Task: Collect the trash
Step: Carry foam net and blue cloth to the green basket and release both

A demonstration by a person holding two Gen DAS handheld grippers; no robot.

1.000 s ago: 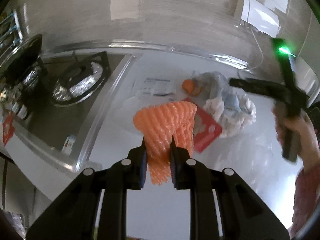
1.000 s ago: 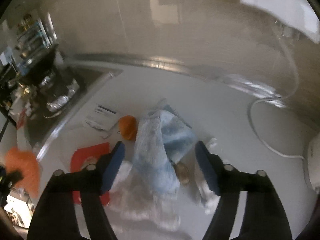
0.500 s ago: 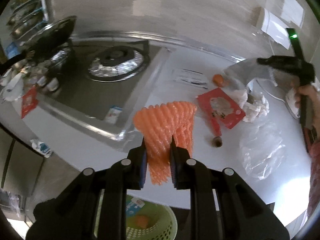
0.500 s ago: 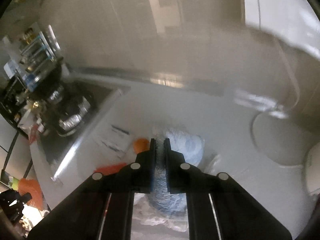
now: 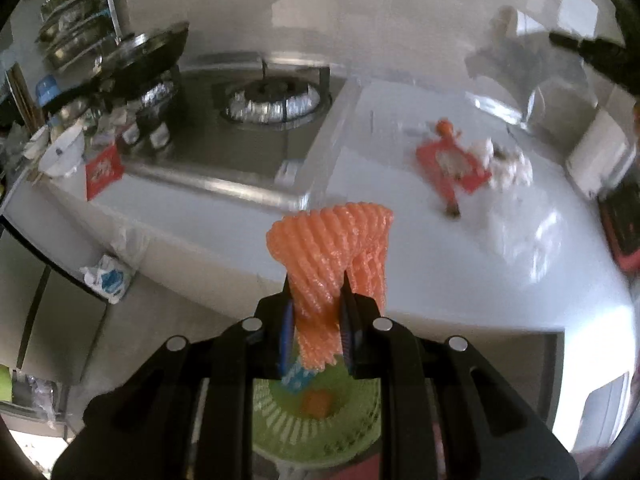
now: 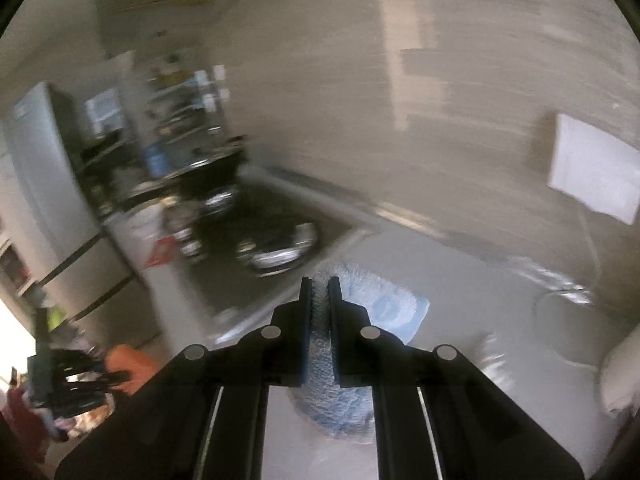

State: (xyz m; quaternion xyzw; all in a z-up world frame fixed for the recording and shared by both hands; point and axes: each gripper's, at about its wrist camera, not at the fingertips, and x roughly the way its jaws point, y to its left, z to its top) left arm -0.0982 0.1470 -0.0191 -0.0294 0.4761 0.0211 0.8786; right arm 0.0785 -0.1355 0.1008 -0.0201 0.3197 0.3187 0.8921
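While you hold both loads, read the scene like this:

Left gripper: clamped on the orange foam net, gripped low on its body so the wider top fans out above the fingers.
Net position: in the air off the front edge of the counter, with the green basket below your fingers.
Net handling: very light, soft and springy; it squashes under the jaws and will spring back on release. It may cling to a pad, so open wide and expect a slow, drifting fall.
Right gripper: jaws nearly together, pinching a blue-white cloth; the view is blurred, but fabric shows both ahead of and below the fingers.
Cloth handling: limp and light, it will drape and swing; your grip near the middle looks sound.
Left on counter: a red wrapper and white crumpled bits toward the back right, plus a clear bag nearer the front edge.
Next, by my judgement: centre the net over the basket before letting go.
Risk: the net drifting past the basket rim.
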